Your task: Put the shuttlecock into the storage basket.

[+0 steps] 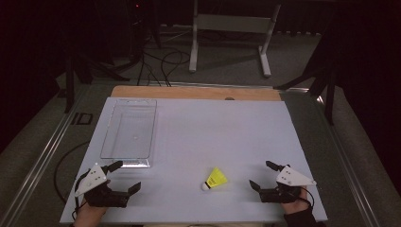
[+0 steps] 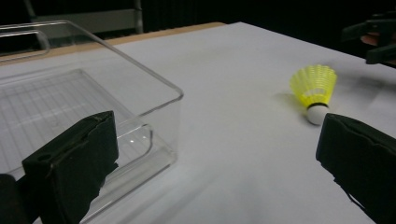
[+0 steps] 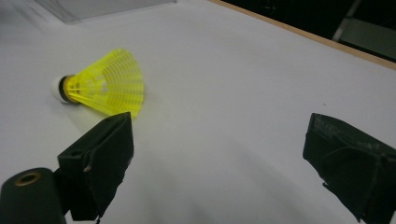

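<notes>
A yellow shuttlecock (image 1: pixel 215 179) with a white cork lies on its side on the white table (image 1: pixel 213 127), near the front edge between my two grippers. My left gripper (image 1: pixel 125 176) is open at the front left, just below the clear tray (image 1: pixel 130 133). My right gripper (image 1: pixel 263 175) is open at the front right, a short way right of the shuttlecock. The left gripper view shows the shuttlecock (image 2: pixel 314 89) ahead to the right and the tray (image 2: pixel 70 93) close on the left. In the right gripper view the shuttlecock (image 3: pixel 105 84) lies just beyond the left jaw.
The clear tray holds nothing and sits at the table's left. A wooden strip (image 1: pixel 196 92) borders the far edge. Beyond it, on the floor, are a white frame (image 1: pixel 231 28) and cables (image 1: pixel 161 66).
</notes>
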Demonstrator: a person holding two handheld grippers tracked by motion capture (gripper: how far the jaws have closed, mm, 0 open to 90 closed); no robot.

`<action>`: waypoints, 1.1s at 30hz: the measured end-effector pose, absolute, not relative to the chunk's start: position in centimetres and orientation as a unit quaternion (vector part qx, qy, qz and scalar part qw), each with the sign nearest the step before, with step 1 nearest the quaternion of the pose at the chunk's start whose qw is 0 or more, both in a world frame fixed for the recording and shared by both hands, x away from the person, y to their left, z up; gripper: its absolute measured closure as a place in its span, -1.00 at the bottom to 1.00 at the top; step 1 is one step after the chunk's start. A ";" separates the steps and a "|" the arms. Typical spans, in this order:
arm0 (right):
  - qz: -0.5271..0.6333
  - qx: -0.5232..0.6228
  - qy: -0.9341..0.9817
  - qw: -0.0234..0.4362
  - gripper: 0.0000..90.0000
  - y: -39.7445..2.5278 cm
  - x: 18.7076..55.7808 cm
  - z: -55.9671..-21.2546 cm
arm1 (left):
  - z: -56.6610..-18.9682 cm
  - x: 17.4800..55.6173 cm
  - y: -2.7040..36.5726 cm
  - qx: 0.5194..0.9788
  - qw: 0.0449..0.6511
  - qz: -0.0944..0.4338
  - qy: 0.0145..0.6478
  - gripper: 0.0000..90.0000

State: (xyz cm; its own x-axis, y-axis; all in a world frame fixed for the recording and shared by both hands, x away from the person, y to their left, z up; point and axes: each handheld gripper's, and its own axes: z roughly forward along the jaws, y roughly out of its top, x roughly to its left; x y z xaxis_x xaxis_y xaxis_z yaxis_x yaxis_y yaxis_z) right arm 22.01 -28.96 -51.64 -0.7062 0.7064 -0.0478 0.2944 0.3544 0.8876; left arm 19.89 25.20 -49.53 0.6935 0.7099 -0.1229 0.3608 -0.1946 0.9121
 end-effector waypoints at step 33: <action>0.474 0.310 0.796 0.214 -0.80 -28.7 21.9 -51.3 | -47.3 21.5 24.0 0.869 0.364 0.075 0.327 -1.00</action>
State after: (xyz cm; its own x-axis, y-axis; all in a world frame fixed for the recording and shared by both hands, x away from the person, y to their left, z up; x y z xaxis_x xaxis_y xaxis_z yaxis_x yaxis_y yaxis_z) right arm 21.89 -28.71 -51.35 -0.7171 0.6954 -0.0468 0.2906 0.3593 0.8868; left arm 21.47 24.04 -47.28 0.7755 0.6221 -0.1074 0.5128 -0.5215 0.6820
